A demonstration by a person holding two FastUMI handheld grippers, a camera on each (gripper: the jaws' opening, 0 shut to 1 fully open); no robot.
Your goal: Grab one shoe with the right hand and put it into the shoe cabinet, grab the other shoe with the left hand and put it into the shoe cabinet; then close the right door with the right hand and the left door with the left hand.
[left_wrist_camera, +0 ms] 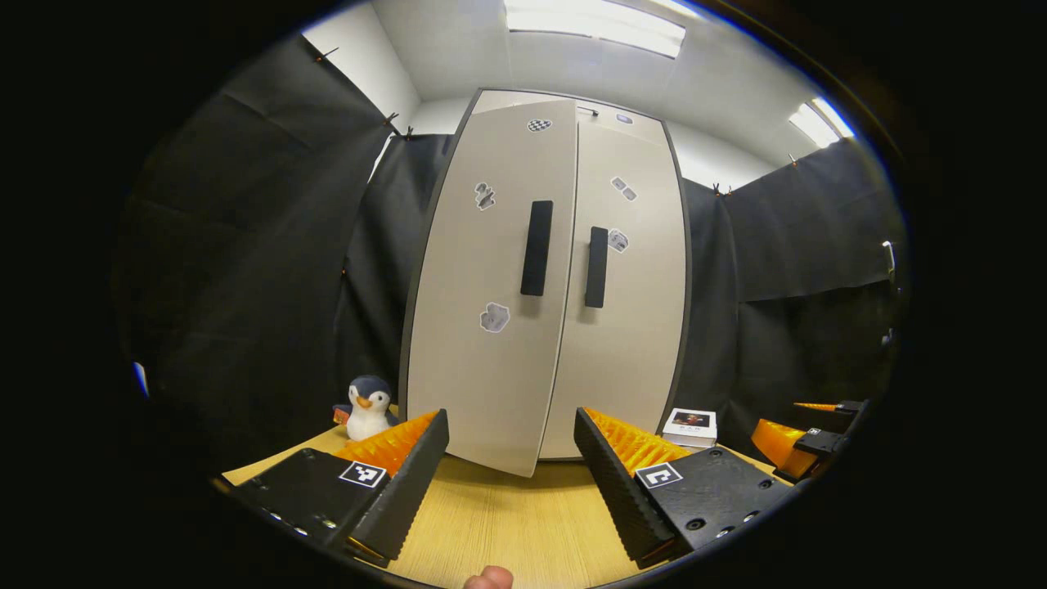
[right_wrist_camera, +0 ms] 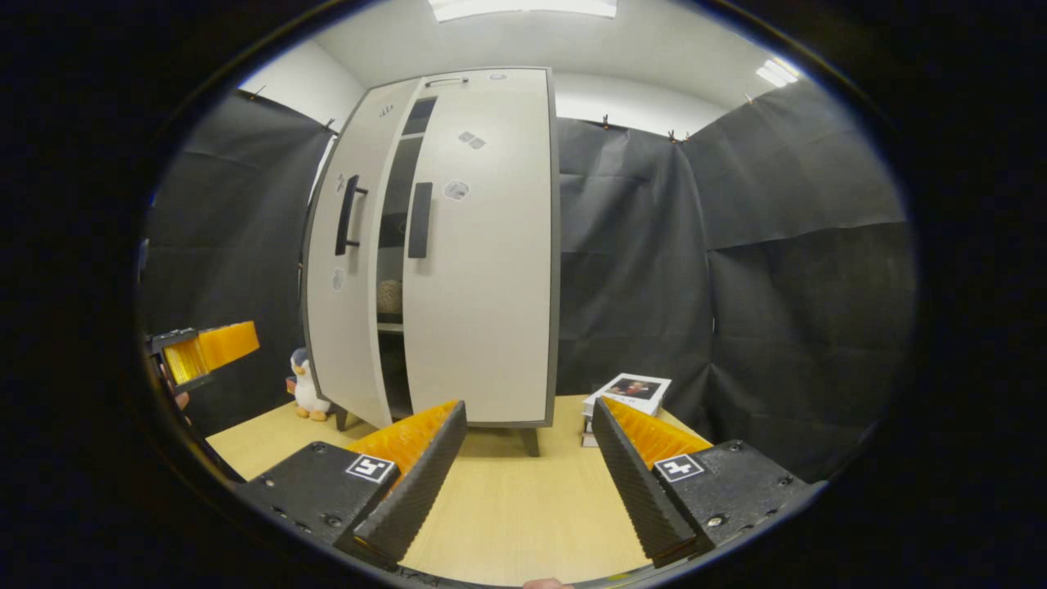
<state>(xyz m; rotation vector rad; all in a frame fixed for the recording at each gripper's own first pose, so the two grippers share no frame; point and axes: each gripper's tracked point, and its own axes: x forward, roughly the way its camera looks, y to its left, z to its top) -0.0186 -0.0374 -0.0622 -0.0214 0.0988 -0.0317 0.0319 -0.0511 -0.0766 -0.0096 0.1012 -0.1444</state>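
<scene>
One door is left: the left door [left_wrist_camera: 491, 286] stands ajar, its tall edge straight ahead of the wide, empty left tongs [left_wrist_camera: 511, 458]. Right tongs [right_wrist_camera: 527, 458] also gape, nearer the shut right door [right_wrist_camera: 483, 245].

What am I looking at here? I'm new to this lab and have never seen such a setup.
A person holds a two-finger tool in each hand; a fisheye camera rides on each. The left gripper view looks along the left tool, open and empty; the right gripper view along the right tool, also open and empty. Ahead stands the shoe cabinet on a wooden table. Its right door is closed, its left door ajar, showing a shelf. Beside it sit a toy penguin and stacked books.
</scene>
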